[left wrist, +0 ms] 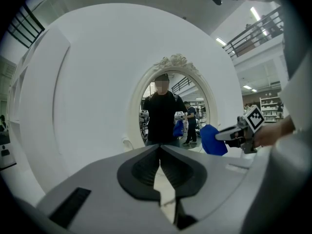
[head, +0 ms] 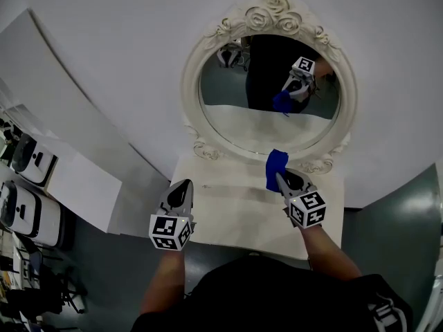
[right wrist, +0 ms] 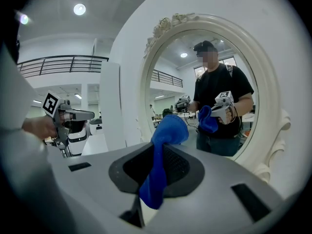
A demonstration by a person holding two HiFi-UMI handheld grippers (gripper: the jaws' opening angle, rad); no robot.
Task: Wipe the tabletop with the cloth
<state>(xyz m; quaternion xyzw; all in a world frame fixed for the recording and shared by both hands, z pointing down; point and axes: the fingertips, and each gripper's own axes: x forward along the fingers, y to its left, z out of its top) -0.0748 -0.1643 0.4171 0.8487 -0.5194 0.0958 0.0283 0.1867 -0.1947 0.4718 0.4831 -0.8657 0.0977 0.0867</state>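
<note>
the small blue fabric cloth (head: 276, 166), likely soft and light, hangs limp over the cream tabletop (head: 228, 221), pinched at a bunched fold by the right tool (head: 280, 178) (left tool (head: 182, 187) pressed together, empty).

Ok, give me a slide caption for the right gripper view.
Right gripper holds a blue cloth before an ornate white mirror.

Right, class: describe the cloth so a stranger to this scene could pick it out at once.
Find the oval mirror in its ornate white frame, at the back of the pale tabletop. Before its lower edge the right gripper is shut on the cloth: small, crumpled, and bright blue where all around is white or grey.
</note>
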